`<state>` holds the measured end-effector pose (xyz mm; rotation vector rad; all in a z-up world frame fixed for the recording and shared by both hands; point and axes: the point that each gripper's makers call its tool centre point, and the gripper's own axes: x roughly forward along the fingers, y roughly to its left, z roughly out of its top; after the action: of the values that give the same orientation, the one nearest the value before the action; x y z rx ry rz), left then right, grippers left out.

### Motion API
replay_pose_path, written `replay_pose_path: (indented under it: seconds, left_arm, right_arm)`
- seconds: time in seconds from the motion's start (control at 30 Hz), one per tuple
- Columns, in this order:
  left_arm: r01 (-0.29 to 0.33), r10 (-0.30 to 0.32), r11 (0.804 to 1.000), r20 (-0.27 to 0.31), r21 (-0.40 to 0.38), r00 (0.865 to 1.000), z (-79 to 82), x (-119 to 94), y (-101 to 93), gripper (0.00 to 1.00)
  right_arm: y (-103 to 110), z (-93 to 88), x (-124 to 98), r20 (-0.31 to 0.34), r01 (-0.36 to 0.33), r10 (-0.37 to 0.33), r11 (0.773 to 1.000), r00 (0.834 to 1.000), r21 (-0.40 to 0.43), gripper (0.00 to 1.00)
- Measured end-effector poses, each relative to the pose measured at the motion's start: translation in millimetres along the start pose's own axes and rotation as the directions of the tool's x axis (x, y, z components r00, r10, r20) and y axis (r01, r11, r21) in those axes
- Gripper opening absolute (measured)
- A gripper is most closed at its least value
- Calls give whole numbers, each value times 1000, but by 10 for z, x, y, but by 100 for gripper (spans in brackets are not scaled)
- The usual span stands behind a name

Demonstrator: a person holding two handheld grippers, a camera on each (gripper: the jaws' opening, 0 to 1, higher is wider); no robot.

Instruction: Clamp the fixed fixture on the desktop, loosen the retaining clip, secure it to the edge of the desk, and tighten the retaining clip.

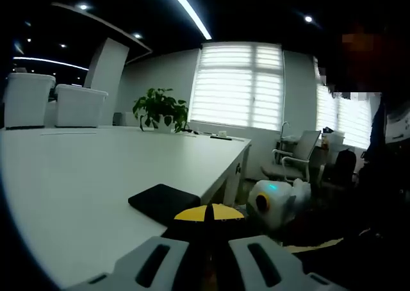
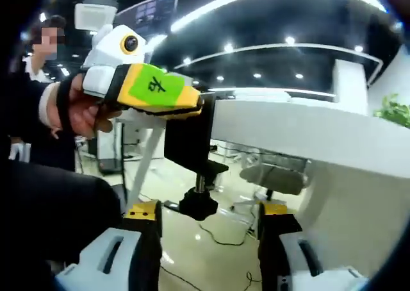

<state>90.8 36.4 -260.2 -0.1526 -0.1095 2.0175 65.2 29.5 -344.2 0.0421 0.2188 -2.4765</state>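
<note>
One clamp (image 2: pixel 192 151), two claws (image 2: pixel 208 222)

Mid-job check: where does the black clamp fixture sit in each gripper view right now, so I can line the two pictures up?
Left gripper view: the black clamp fixture lies low at centre on the white desk, at its near edge, just beyond the left gripper.
Right gripper view: it hangs at centre on the desk edge, screw knob below, between the right gripper's raised jaws, with the left gripper shut on its top.
Shared landmark: the potted plant.

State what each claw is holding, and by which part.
The left claw grips the black fixture by its top end at the desk edge; the right claw holds nothing.
</note>
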Motion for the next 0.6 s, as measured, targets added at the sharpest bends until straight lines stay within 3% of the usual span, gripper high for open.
replay_pose_path:
  seconds: [0.03,0.13,0.2,0.27,0.6]
  left_arm:
    - [1,-1,1000,5,-3,1000,3,-1,1,1]
    - [7,-7,1000,14,-5,1000,8,-5,1,1]
    - [11,-11,1000,21,-10,1000,12,-7,-1,1]
    - [13,-13,1000,24,-10,1000,15,-7,-1,1]
    - [31,-31,999,16,-10,999,16,-6,-9,1]
  right_arm:
    - [13,25,-18,7,34,-34,999,999,18,59]
    - [44,-33,30,-68,132,-132,991,989,-4,59]
    - [12,-41,55,-77,229,-223,971,972,73,59]
    - [24,-117,101,-121,280,-265,950,957,140,59]
    - [62,-28,256,-99,326,-314,934,944,149,54]
